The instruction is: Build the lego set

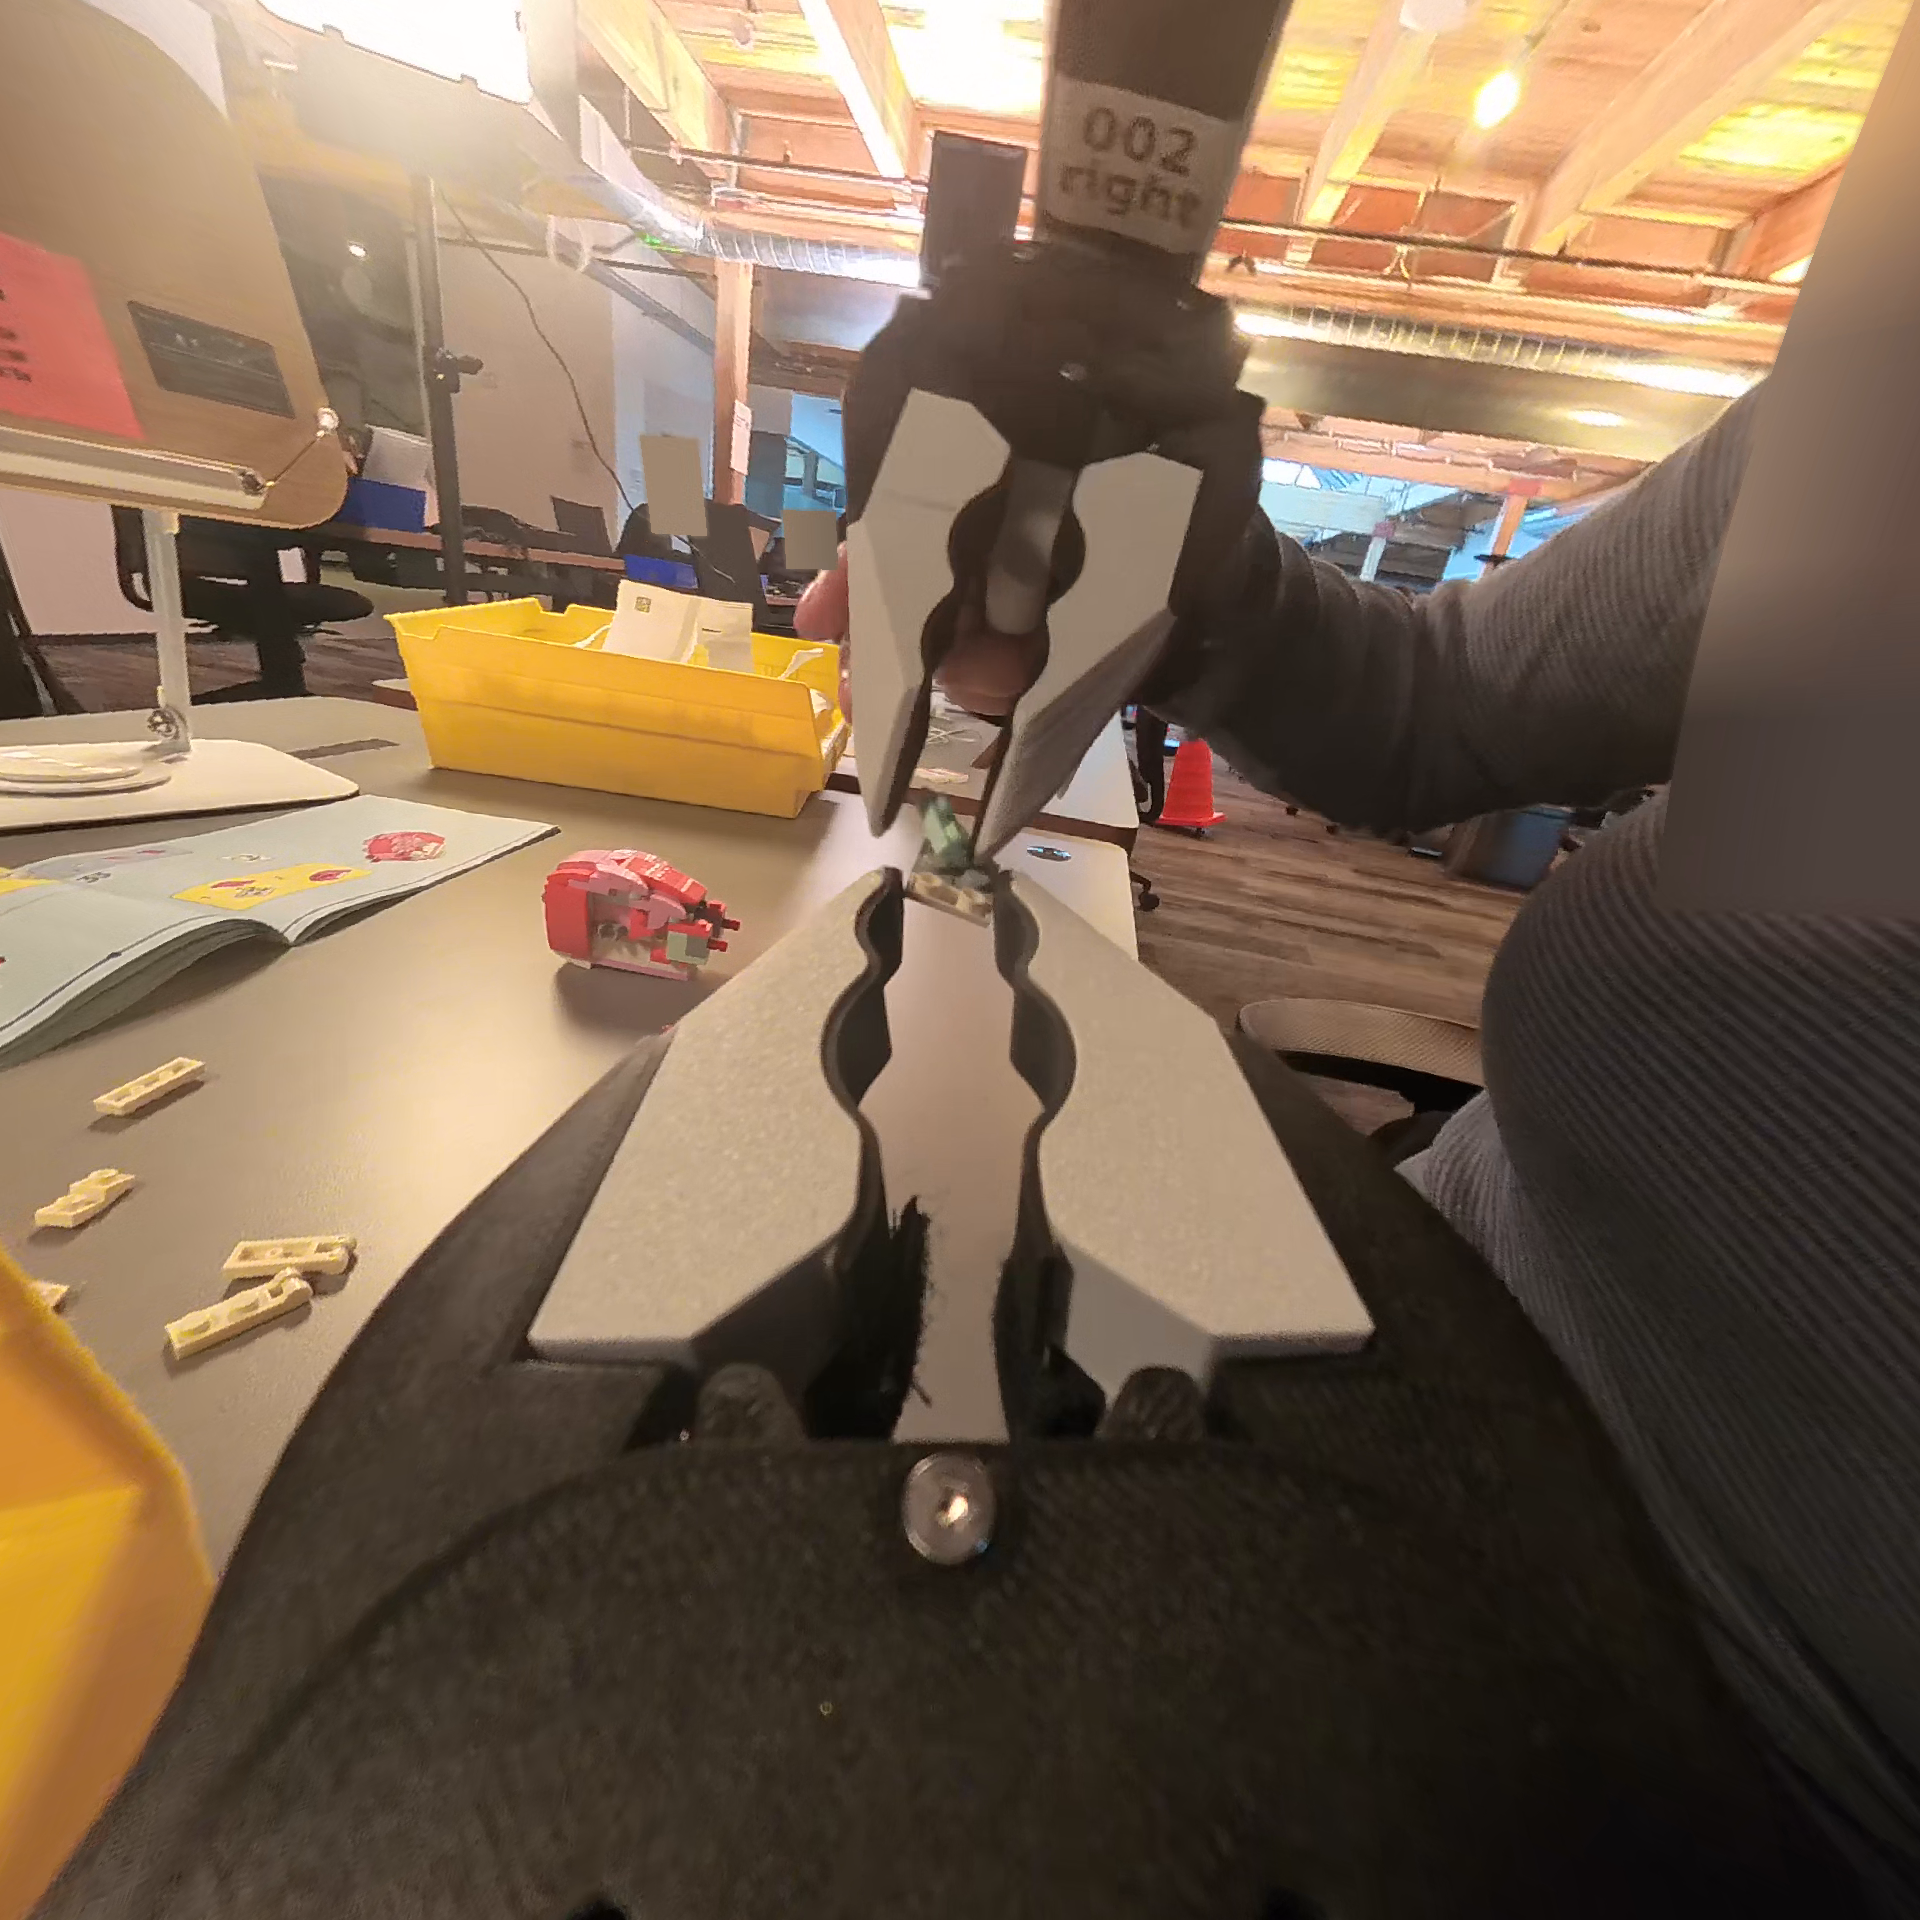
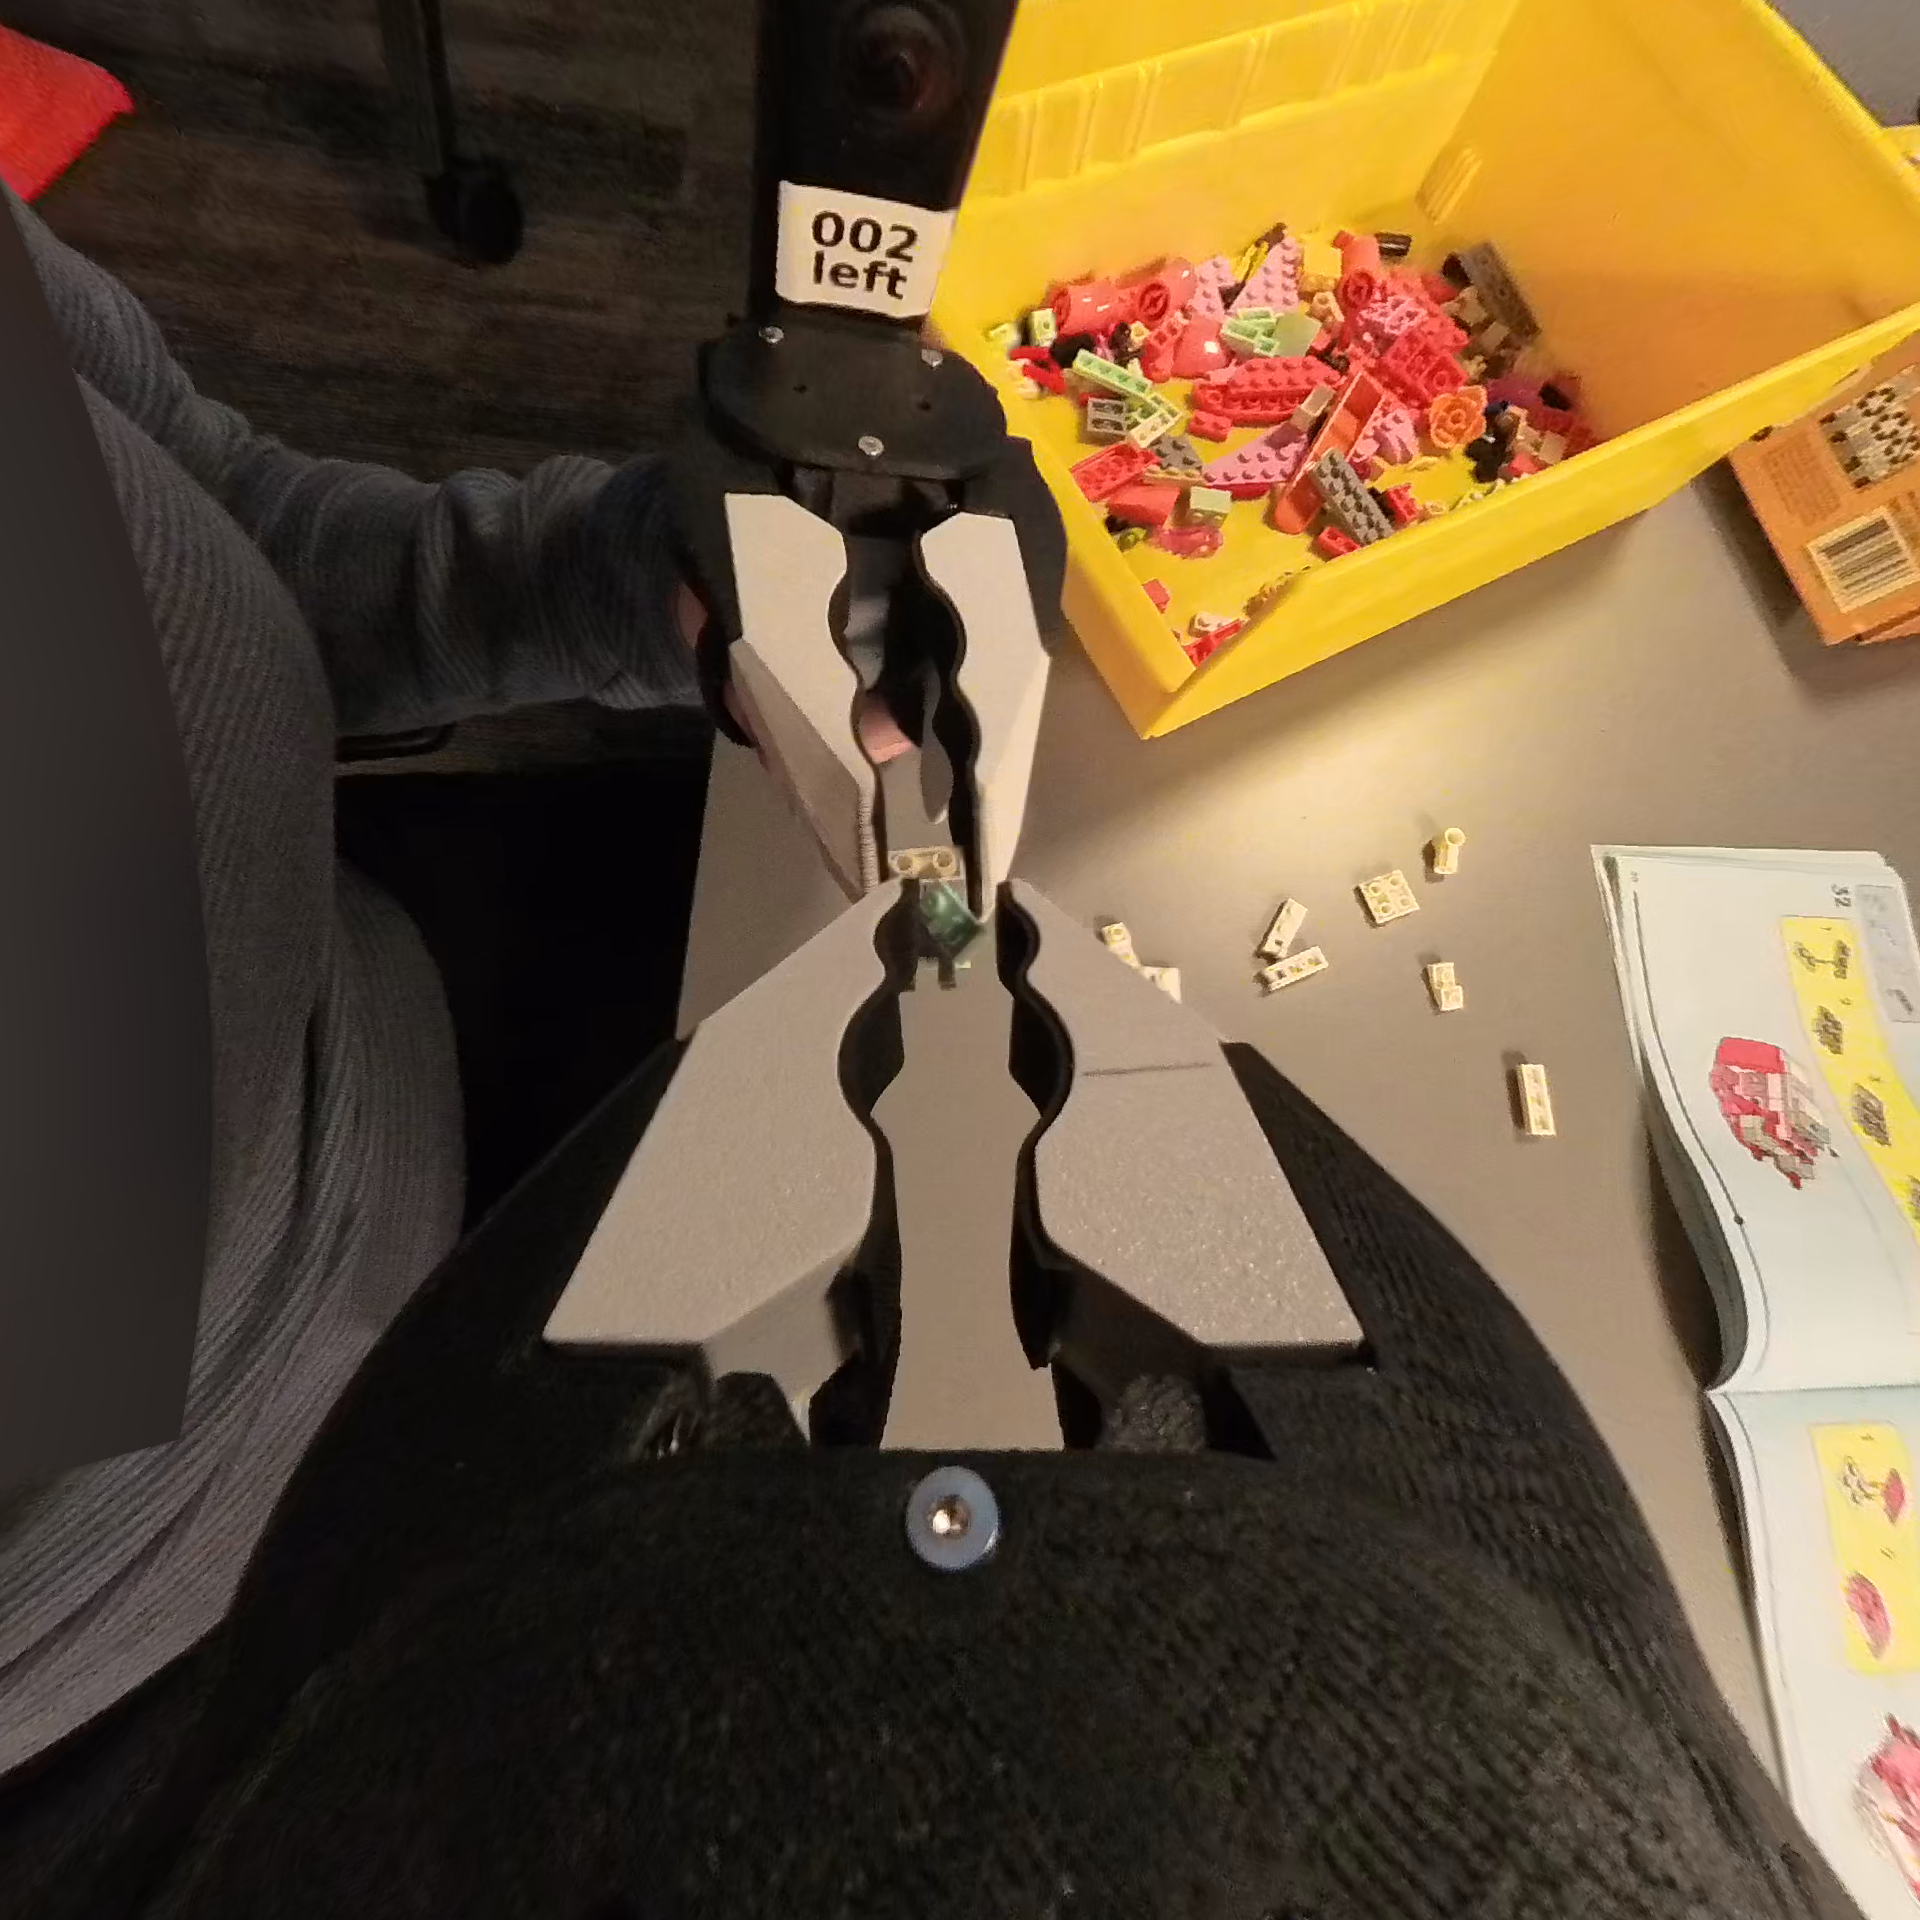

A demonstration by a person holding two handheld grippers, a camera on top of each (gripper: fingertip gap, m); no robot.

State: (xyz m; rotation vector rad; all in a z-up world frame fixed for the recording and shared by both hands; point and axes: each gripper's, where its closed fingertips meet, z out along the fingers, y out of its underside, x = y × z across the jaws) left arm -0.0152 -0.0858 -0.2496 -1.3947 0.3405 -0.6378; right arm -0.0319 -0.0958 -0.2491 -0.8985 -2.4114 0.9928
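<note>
My left gripper (image 1: 948, 883) is shut on a small tan plate (image 1: 951, 896) and holds it above the grey table (image 1: 416, 1039). The plate also shows in the right wrist view (image 2: 923, 860), between the left gripper's tips (image 2: 925, 857). A small green piece (image 1: 943, 831) sits on that plate, tilted. My right gripper (image 2: 943, 902) comes down from above, and its fingers straddle the green piece (image 2: 943, 923). One pad is at the piece. A gap shows between the other pad and the piece in both views, so the right gripper (image 1: 935, 831) counts as open.
A red and pink brick model (image 1: 634, 914) lies on the table. A yellow bin (image 2: 1662, 208) holds many loose bricks; another yellow bin (image 1: 623, 717) stands at the back. An open booklet (image 2: 1787, 1143) lies nearby, beside several loose tan pieces (image 2: 1382, 899). An orange box (image 2: 1860, 520) is at the right.
</note>
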